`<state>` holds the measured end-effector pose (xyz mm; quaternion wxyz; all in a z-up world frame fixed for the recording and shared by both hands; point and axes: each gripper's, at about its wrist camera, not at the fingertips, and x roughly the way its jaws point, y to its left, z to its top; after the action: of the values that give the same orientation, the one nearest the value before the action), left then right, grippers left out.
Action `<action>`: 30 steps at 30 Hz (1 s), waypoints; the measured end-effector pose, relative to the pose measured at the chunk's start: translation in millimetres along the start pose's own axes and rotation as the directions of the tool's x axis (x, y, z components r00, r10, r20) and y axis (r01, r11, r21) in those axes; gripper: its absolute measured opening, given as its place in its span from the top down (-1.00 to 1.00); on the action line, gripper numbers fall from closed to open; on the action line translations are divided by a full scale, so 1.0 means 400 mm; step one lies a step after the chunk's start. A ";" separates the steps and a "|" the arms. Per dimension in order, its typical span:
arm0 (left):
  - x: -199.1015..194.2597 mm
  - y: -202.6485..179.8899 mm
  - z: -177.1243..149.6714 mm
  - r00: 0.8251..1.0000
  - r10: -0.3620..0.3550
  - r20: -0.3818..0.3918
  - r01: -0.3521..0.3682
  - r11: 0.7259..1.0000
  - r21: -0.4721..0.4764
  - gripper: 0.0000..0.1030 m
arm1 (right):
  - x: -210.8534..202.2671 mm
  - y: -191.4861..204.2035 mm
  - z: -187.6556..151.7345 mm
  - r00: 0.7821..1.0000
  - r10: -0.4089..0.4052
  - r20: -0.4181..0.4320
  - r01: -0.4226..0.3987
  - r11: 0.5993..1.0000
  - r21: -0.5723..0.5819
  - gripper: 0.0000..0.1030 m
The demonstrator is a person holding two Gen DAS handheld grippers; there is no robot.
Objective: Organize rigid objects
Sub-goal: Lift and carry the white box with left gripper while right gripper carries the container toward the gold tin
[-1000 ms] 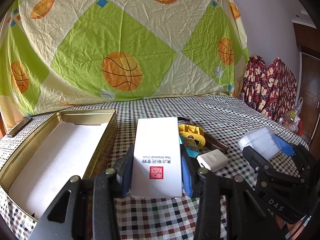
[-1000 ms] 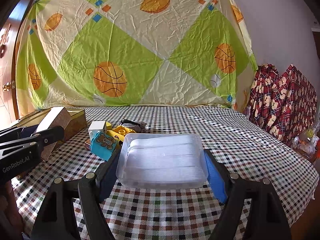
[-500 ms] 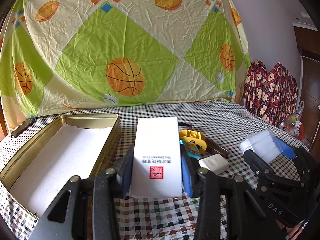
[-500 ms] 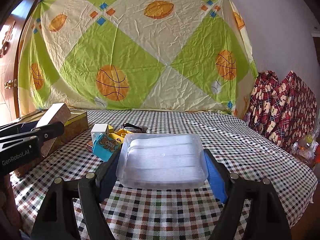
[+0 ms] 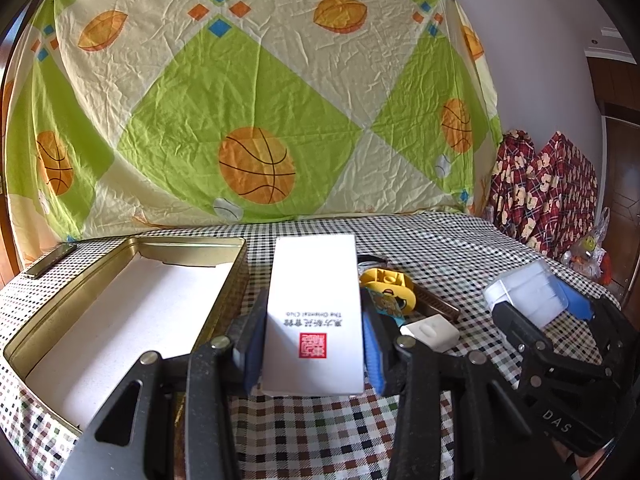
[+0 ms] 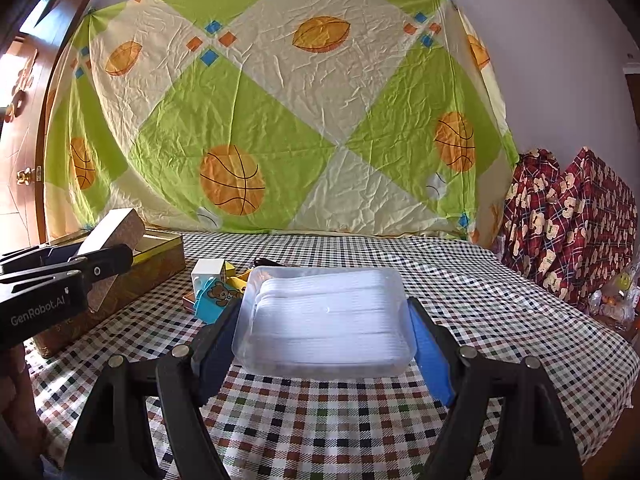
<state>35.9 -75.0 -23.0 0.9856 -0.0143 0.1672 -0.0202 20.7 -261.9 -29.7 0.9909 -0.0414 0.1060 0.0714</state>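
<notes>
White carton, centre of the left wrist view, pinched across its narrow width by the left gripper, blue pads flat against both long sides. Its long axis runs away from the camera, along the fingers; the printed face is up, with the red seal at the near end and the text reading upside down. The far end points toward the wall sheet. In the right wrist view the same carton sits at mid left, tilted, far end raised above the open gold tin.

Clear plastic box, lower centre of that view, clamped at its short ends by the right gripper, jaws wide. Its long axis lies across the frame.

The tin occupies the lower left of the left view, its white-lined floor bare. Small items cluster right of the carton: a yellow toy and a white adapter, on the checked cloth.

Risks, as judged: the carton's far end could catch the tin's rim if lowered at this tilt; the smooth box may slip from its end-on grip; the two grippers, near each other, could collide over the tin.
</notes>
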 end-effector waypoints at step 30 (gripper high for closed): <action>-0.056 0.057 -0.007 0.994 0.040 0.098 -0.039 0.999 -0.013 0.22 | -0.026 0.094 0.000 0.999 0.032 0.044 -0.029 0.997 -0.070 -0.55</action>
<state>14.6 -51.2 -19.0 0.9928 -0.0176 0.1188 0.0012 4.8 -226.1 -30.0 0.9898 -0.0726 0.0817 0.0911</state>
